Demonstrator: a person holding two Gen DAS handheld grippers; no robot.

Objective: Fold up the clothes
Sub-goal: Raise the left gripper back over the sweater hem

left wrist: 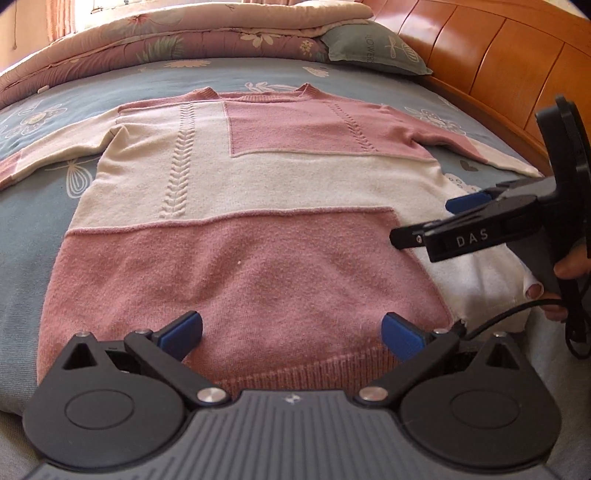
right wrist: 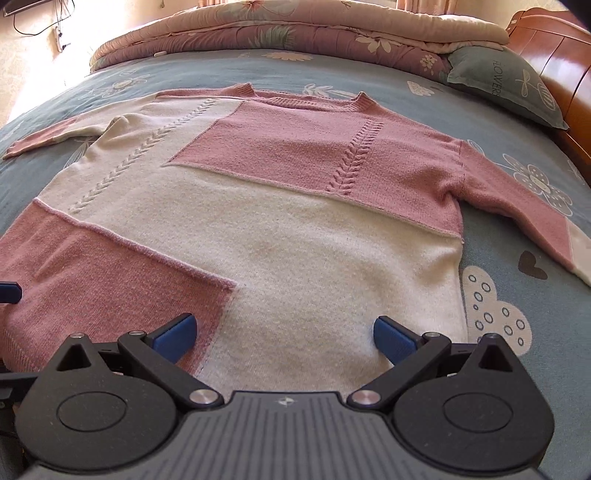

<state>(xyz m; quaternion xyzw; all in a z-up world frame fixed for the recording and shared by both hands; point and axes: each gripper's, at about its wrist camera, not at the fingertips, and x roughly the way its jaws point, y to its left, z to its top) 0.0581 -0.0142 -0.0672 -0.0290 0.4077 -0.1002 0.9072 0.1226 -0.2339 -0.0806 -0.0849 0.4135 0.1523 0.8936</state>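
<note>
**Sweater flat on the bed, both grippers spread at its hem**

I see the sweater lying flat on the bed sheet, front side up, with the collar toward the top of the frame and the ribbed hem toward the bottom. It is made of pink and cream blocks, and the two sleeves go out to the left and right edges of the picture.

In the left wrist view, my left gripper is released, its jaws standing wide apart. The pink lower block of the sweater fills the gap between them, and the hem runs across just under the blue fingertips. I cannot tell if the pads touch the knit or hang a little over it.

At the right side of the same frame I see my right gripper from the side, above the cream lower corner of the sweater (a hand holds its handle at the frame edge). From this angle its opening is hard to judge.

The right wrist view makes it clear: the right gripper is also released, jaws wide. Between them lies mostly cream fabric, and the pink block ends near the left pad.

In the upper part of both frames there is a folded quilt, a pillow and the wooden headboard.
</note>
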